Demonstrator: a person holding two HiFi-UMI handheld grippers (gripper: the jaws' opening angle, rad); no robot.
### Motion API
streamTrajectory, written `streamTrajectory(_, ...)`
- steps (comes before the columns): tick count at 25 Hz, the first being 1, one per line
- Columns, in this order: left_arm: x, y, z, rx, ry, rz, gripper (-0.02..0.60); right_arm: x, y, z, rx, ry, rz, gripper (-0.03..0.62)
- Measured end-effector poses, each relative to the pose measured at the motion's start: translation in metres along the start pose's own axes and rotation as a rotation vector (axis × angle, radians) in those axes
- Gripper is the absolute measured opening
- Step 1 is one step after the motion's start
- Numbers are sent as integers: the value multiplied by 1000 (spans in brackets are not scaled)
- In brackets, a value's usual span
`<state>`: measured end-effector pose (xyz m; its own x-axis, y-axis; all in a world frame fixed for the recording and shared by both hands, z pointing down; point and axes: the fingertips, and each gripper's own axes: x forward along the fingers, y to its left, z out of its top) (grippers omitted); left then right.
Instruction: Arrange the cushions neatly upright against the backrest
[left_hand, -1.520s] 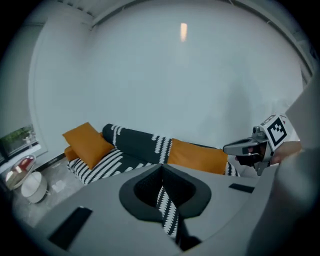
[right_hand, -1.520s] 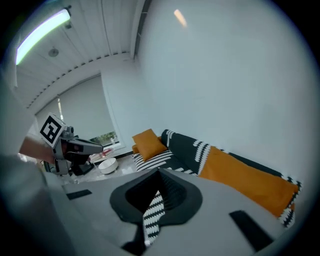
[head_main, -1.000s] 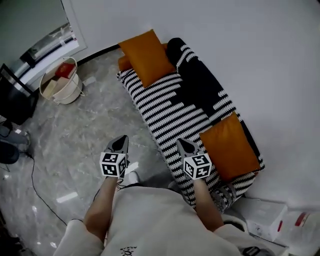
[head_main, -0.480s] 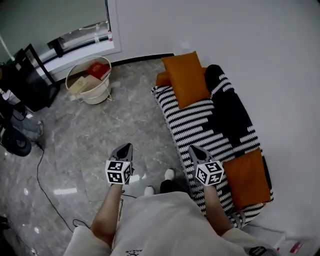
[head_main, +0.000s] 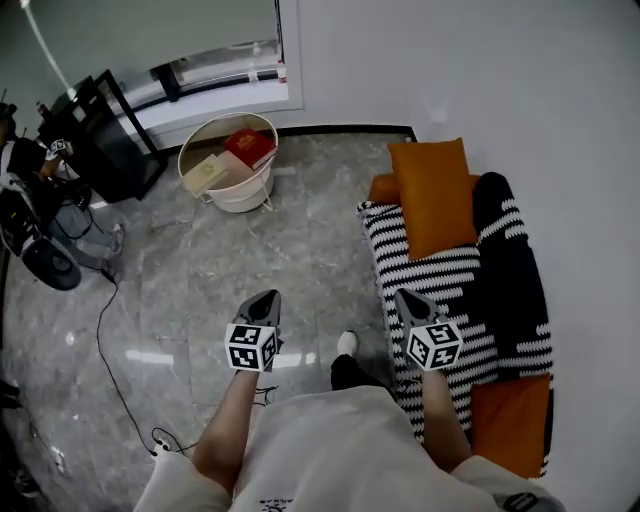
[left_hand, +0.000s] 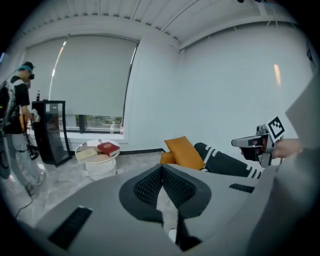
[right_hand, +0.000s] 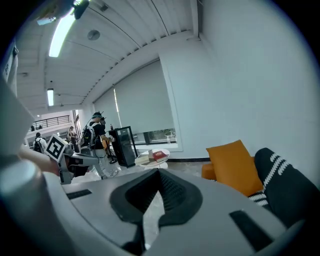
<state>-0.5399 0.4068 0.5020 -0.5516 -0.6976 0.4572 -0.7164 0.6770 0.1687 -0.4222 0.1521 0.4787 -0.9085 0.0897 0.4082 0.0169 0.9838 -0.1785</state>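
Note:
A black-and-white striped sofa (head_main: 455, 290) runs along the right wall. One orange cushion (head_main: 430, 195) leans at its far end, partly over a second orange piece (head_main: 381, 187). Another orange cushion (head_main: 510, 420) lies at the near end. My left gripper (head_main: 268, 297) hangs shut and empty over the floor, left of the sofa. My right gripper (head_main: 406, 296) is shut and empty above the sofa's front edge. The left gripper view shows its shut jaws, the far cushion (left_hand: 184, 151) and the right gripper (left_hand: 256, 142). The right gripper view shows the same cushion (right_hand: 232, 165).
A white tub (head_main: 240, 185) holding books stands on the marble floor near the window. A black cabinet (head_main: 105, 135) and a person (head_main: 20, 190) are at far left. A cable (head_main: 103, 340) trails across the floor. The person's shoe (head_main: 346, 345) is by the sofa front.
The head view has swung left: the sofa slid to the right edge and the tub came toward the middle. Both grippers stayed shut and travelled along with the turn.

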Motion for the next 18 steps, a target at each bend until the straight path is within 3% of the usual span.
streamTrajectory(6,73,8,64,-7,-15,41,18,80,-47,63,-59,4,91,23)
streamTrajectory(11,125,3,110,16,-42,19,18,132,-66,93,-92,-2,138,23)
streamTrajectory(18,210,-1,147,68,-18,-81,18,170,-112,99,-31,16,53,23)
